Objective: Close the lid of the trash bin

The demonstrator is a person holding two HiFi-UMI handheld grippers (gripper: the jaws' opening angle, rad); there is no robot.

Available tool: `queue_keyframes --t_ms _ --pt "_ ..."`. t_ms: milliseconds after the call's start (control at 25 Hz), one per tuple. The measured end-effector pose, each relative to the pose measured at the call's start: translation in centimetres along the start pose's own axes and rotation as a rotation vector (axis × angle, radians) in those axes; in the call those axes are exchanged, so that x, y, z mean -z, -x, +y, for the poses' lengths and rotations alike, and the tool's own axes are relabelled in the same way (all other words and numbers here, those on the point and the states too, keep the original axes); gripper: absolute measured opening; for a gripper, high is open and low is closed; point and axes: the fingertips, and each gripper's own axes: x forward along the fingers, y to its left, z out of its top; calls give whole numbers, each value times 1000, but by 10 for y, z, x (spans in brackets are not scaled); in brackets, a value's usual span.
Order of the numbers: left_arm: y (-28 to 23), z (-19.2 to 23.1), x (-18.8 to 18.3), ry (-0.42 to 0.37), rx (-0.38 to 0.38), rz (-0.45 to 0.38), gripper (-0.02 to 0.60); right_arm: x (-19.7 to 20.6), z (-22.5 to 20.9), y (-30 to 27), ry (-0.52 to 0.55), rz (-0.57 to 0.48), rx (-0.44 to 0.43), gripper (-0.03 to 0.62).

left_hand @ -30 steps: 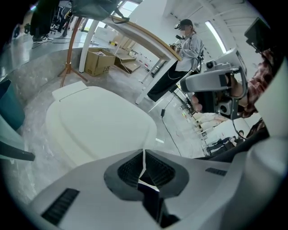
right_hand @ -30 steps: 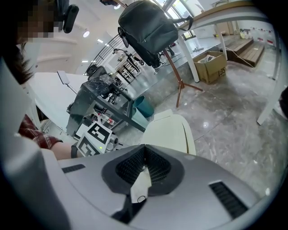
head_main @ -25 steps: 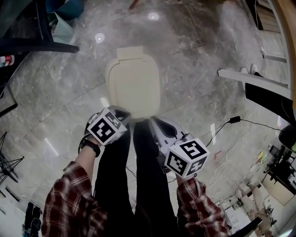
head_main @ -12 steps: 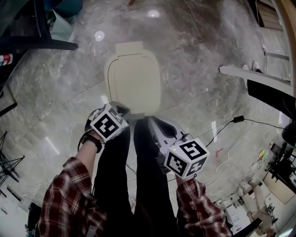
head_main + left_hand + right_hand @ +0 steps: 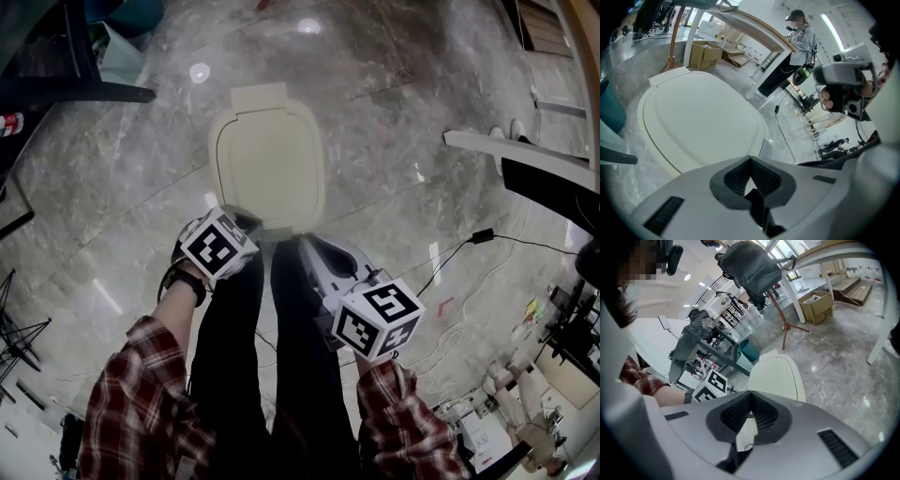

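**Head view.** You are standing over the trash bin (image 5: 267, 169), which sits on the marble floor (image 5: 403, 122) just ahead of your legs (image 5: 281, 356). Its cream lid looks flat on the rim, so I judge the closing done or nearly so. The left gripper (image 5: 249, 223) is pointing steeply down at the lid's near left corner. Whether it is touching, this view is not showing. The right gripper (image 5: 309, 246) is hanging just beside the near edge, angled down and inward. The risk lies in pulling away: a tip catching under the lid's lip would be lifting it open again. Pushing harder could be sliding the light bin across the glossy stone.

**Left gripper view.** The left gripper's (image 5: 750, 161) jaws are pressed fully together with nothing between them. The lid (image 5: 698, 122) is filling the frame right beyond them, lying level. If you are dragging the tips sideways here, they could be scuffing it or nudging the bin askew.

**Right gripper view.** The right gripper's (image 5: 750, 397) jaws are likewise closed and empty. The lid (image 5: 780, 376) is lying ahead and slightly right of them. The left gripper's marker cube (image 5: 712, 385) is showing near its left edge.
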Motion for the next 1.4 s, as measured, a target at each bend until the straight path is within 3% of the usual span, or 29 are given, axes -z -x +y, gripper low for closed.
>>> queue_keyframes --t_ms 280,560,720,960,1160,1400 --pt "11 -3 -11 -66 -40 -29 11 -4 9 0 26 4 -2 14" --pt "81 -31 -42 -16 -72 -138 11 -43 47 29 99 -23 0 14" --pt "157 -51 -82 -16 -116 -269 11 -95 90 56 165 -91 -11 14" --pt "299 -113 -147 -8 -158 -544 11 -170 178 127 309 -198 -59 14" --pt "405 -178 -173 -4 -164 -775 11 -199 248 192 429 -278 -91 14" --pt "482 -243 -194 -64 -150 -964 11 -209 301 245 561 -351 -117 14"
